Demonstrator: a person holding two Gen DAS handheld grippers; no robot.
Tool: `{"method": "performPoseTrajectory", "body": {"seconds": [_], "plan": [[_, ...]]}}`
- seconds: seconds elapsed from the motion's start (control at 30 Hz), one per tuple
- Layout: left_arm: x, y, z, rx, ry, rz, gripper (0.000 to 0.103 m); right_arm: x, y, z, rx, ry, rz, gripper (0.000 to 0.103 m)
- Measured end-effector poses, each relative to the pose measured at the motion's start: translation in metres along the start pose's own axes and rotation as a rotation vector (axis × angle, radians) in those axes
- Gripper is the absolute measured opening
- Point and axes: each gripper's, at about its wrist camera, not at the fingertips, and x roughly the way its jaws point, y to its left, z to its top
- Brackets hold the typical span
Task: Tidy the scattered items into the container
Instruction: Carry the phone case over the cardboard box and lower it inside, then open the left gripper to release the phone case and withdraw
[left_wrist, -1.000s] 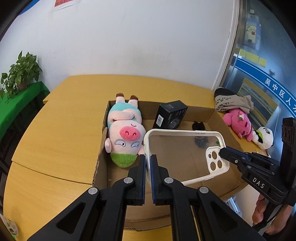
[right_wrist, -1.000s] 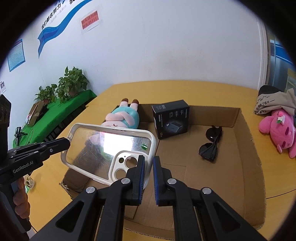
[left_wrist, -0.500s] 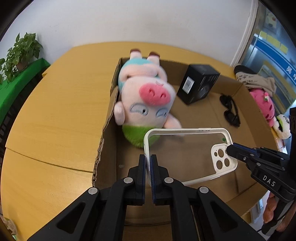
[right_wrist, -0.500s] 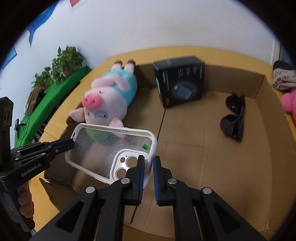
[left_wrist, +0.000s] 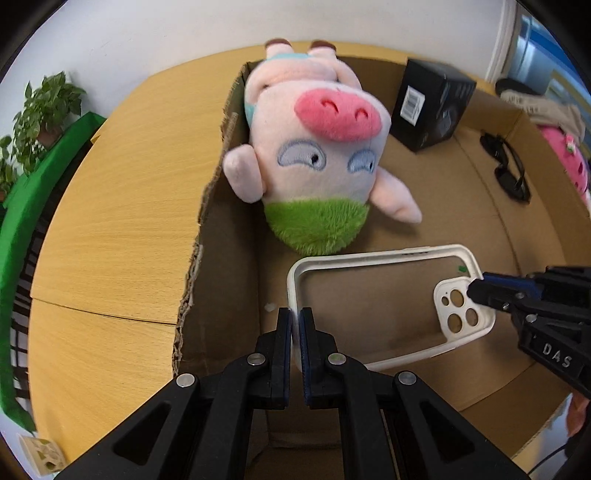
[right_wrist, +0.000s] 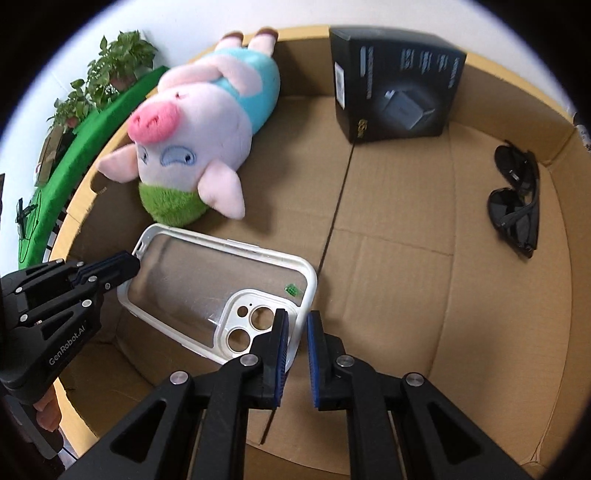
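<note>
A clear phone case with a white rim (left_wrist: 388, 302) (right_wrist: 207, 288) hangs low inside the cardboard box (left_wrist: 207, 206) (right_wrist: 480, 332), just above its floor. My left gripper (left_wrist: 295, 332) is shut on the case's plain end. My right gripper (right_wrist: 296, 332) stands at the camera-cutout end with its jaws slightly parted around the rim; it also shows in the left wrist view (left_wrist: 480, 288). In the box lie a pink pig plush (left_wrist: 317, 147) (right_wrist: 192, 122), a black carton (left_wrist: 432, 103) (right_wrist: 395, 85) and black sunglasses (left_wrist: 509, 173) (right_wrist: 517, 206).
The box sits on a wooden table (left_wrist: 122, 206). A pink plush (left_wrist: 569, 162) and a folded cloth (left_wrist: 543, 107) lie beyond the box's right wall. Potted plants on a green bench (left_wrist: 37, 122) stand left of the table.
Both grippers have lowered the phone case into the box, down near its floor. The right gripper's jaws have parted a little on the case's rim.
</note>
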Motion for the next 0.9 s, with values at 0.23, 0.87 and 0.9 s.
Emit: {"method": "performPoseTrajectory", "body": {"seconds": [0.23, 0.87, 0.9], "plan": [[0.0, -0.002, -0.004, 0.004, 0.007, -0.004, 0.004, -0.001, 0.001, -0.005, -0.015, 0.022, 0.053, 0.035], [-0.053, -0.038, -0.065, -0.019, -0.232, -0.179, 0.08, -0.108, -0.114, -0.13, 0.122, -0.266, -0.156, 0.073], [-0.051, -0.039, -0.065, -0.018, -0.229, -0.169, 0.08, -0.109, -0.112, -0.134, 0.114, -0.273, -0.158, 0.074]]}}
